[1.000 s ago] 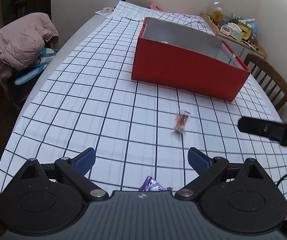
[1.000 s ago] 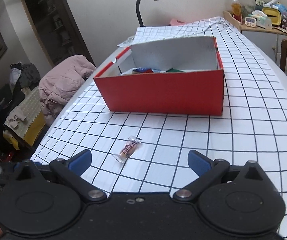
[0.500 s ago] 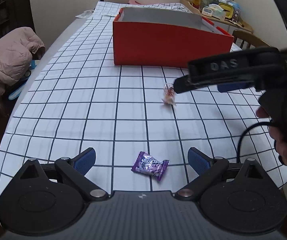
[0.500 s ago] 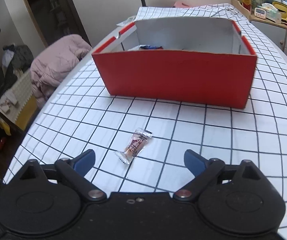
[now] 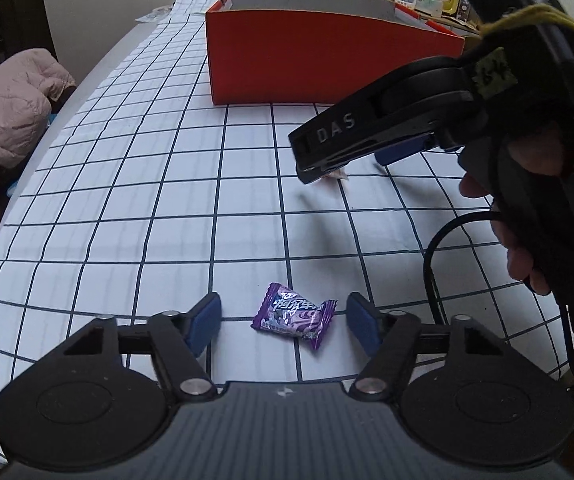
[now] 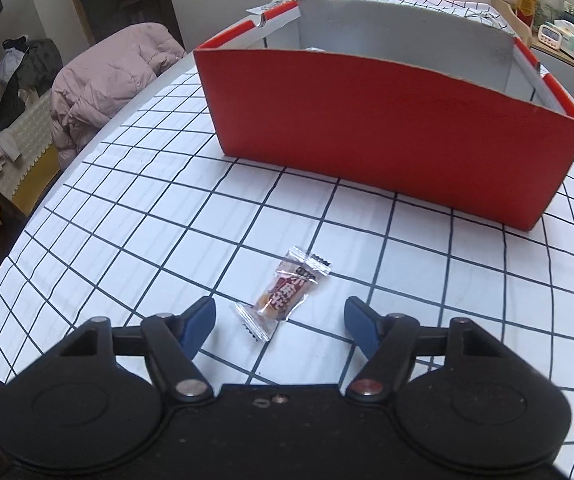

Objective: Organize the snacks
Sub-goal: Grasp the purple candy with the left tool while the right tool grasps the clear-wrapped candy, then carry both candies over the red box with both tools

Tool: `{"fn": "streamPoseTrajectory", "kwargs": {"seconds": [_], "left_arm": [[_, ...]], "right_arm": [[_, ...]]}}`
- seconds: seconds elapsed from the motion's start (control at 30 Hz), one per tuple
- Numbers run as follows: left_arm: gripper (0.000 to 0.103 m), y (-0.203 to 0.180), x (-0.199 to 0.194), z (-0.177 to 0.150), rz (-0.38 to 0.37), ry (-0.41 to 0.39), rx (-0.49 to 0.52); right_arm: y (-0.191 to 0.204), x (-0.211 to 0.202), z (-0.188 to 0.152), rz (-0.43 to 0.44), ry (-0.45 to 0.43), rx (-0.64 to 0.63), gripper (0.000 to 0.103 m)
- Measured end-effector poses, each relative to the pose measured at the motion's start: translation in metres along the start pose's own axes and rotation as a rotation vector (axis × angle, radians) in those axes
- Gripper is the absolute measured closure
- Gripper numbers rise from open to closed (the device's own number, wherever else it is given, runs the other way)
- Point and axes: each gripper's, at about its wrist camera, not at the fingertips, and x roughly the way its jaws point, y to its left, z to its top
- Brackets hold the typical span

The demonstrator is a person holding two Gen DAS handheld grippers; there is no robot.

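The left gripper (image 5: 283,322) points steeply down at the checked tablecloth (image 5: 135,184), and its jaws are closing with a purple candy (image 5: 293,315) lying between the blue pads (image 5: 203,322), which do not yet touch it. The candy lies flat on the cloth, its long axis running roughly across the gap from pad to pad, slightly slanted, with one twisted end toward the right pad and nearer the camera. White characters are printed on the wrapper, too small to read.

The right gripper (image 6: 281,322) is also angled down, and its jaws are closing around a clear-wrapped candy (image 6: 283,294) with a brown sweet inside; the pads stand just clear of it on both sides. This candy lies flat, its long axis running diagonally from near the left pad up and away toward the red box (image 6: 387,132). Red and white characters show on the wrapper, but I cannot read them.

In the left wrist view, the right gripper's black finger carries the letters "DAS" (image 5: 335,127), and a hand (image 5: 527,216) grips its handle. The red box stands open beyond both candies, well apart from them.
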Motion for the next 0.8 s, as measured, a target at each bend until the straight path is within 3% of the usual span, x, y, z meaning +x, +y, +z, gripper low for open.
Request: {"fn": "streamPoseTrajectory", "kwargs": {"seconds": [0.17,0.23,0.43,0.63,0.8], "left_arm": [[0.051,-0.003,-0.003,-0.001,-0.006,-0.016,0.021],[0.061,-0.006,-0.004,-0.002,-0.002,-0.023,0.033],[0.075,-0.005,-0.004,-0.001,-0.007,-0.03,0.03],[0.077,0.0,-0.003,0.0,-0.012,-0.032,-0.008],[0.077,0.008,-0.001,0.004,-0.026,-0.018,-0.064]], "right_arm": [[0.004,0.004,-0.002,-0.01,-0.002,-0.029,0.044],[0.005,0.004,-0.002,-0.02,-0.01,-0.039,0.049],[0.006,0.001,-0.006,-0.043,-0.03,-0.08,0.078],[-0.003,-0.005,-0.01,-0.023,-0.052,-0.051,0.087],[-0.014,-0.018,-0.016,0.003,-0.073,-0.029,0.087]]}}
